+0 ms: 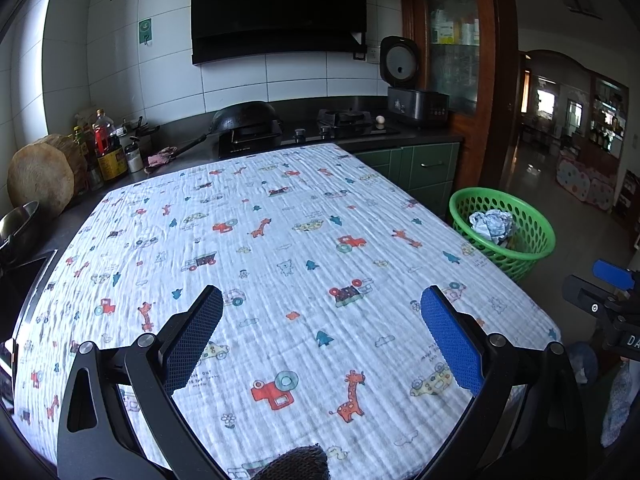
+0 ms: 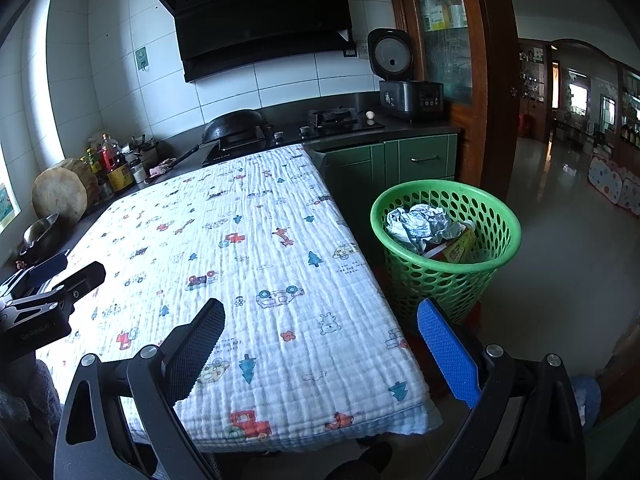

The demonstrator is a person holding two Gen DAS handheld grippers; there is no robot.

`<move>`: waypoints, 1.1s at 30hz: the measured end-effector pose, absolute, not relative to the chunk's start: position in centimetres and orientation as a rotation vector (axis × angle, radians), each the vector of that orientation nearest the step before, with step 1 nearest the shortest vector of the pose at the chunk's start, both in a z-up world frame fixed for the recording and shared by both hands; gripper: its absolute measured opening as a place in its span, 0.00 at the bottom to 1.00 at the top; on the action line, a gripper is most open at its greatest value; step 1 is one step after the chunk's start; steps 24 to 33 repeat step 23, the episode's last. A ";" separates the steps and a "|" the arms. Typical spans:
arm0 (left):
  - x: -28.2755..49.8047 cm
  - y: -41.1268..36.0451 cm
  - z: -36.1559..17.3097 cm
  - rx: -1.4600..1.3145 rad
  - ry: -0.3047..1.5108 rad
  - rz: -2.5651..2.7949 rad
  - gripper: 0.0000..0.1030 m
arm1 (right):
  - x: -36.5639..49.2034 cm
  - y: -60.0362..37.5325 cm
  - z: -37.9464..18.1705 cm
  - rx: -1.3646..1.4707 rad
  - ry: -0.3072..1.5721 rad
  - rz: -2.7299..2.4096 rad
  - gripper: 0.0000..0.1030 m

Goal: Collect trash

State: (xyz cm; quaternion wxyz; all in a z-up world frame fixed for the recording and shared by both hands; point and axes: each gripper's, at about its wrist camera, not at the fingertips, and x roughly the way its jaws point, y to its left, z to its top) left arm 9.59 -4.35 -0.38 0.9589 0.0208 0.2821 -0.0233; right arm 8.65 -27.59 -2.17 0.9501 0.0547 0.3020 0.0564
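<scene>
Crumpled trash (image 2: 418, 224) lay inside the green basket (image 2: 496, 216), which stood on the floor just right of the cloth-covered table (image 1: 280, 240). The left gripper (image 1: 322, 334) and right gripper (image 2: 320, 344) were both spread wide, holding nothing, above the table's near edge.
</scene>
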 end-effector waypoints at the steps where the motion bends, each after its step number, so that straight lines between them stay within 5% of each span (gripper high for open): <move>1: 9.6 -4.3 -0.4 0.040 0.573 -0.047 0.95 | 8.6 -27.6 -2.2 0.112 0.614 0.116 0.91; 33: 9.3 -4.3 -0.4 0.031 0.565 -0.041 0.95 | 8.6 -27.4 -2.0 0.113 0.611 0.117 0.91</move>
